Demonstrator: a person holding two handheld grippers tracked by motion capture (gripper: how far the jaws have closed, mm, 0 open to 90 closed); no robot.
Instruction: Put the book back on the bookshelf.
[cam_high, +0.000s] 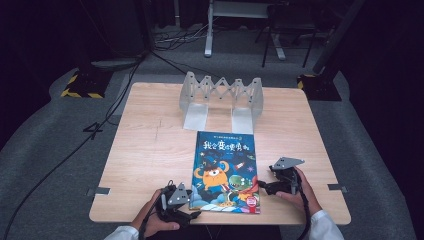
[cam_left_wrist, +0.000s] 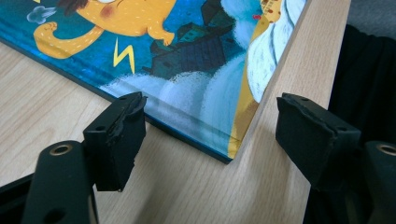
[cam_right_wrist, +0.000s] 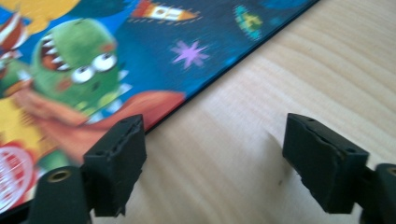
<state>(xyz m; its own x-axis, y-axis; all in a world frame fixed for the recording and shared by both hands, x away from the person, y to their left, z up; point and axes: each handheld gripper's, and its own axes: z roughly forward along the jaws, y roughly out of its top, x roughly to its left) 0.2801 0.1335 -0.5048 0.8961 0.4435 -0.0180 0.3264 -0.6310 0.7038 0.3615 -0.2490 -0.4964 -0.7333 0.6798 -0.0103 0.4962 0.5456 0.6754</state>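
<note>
A children's picture book (cam_high: 225, 170) with a blue cartoon cover lies flat near the table's front edge. My left gripper (cam_high: 192, 212) sits at the book's near left corner (cam_left_wrist: 229, 151), jaws open on either side of that corner without touching it. My right gripper (cam_high: 261, 186) is at the book's right edge (cam_right_wrist: 196, 93), low over the wood; its jaws stand open, one over the cover's rim, the other over bare table. Nothing is held by either gripper.
A grey folding book stand (cam_high: 221, 97) with zigzag bars stands at the back of the wooden table (cam_high: 145, 145). The table's front edge (cam_left_wrist: 299, 74) runs close to the left gripper. Cables and frame legs lie on the floor beyond.
</note>
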